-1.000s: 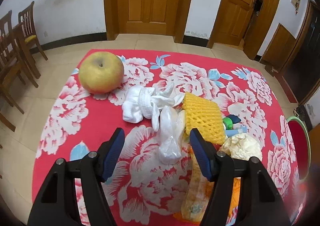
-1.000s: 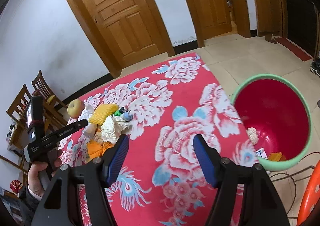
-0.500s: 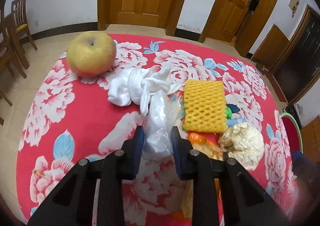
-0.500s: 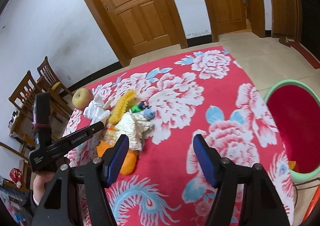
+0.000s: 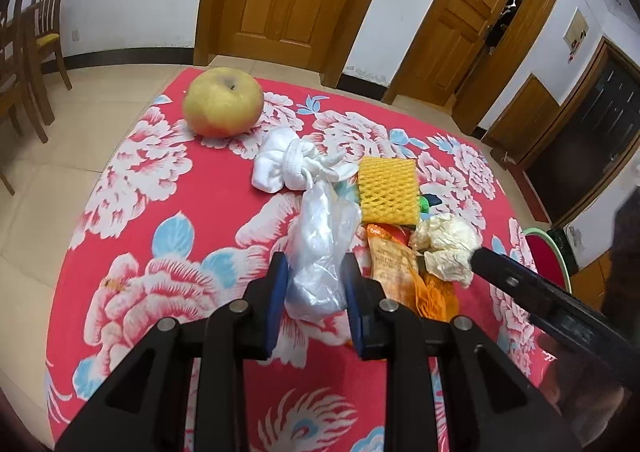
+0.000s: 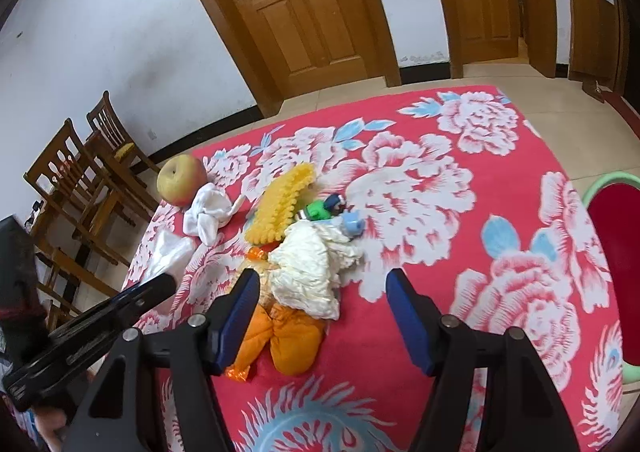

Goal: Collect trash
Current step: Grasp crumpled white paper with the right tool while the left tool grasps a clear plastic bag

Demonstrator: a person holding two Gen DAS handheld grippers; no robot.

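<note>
The left gripper [image 5: 314,298] pinches the clear plastic bag [image 5: 320,248], whose long axis runs straight ahead. The right gripper [image 6: 320,304] gapes wide above the crumpled paper wad [image 6: 310,272], probably nearest its left finger

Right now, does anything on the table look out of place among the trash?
Yes: a whole apple sits at the far left corner of the tablecloth, intact and unlike the crumpled wrappers and plastic bag beside it. Nothing looks spilled.

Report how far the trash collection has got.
Done: nothing verifiable; the red bin's contents are hidden. In hand: left gripper clamps the clear plastic bag; right gripper hangs open over the crumpled cream paper. Left: yellow foam net, orange wrapper, white cloth.
</note>
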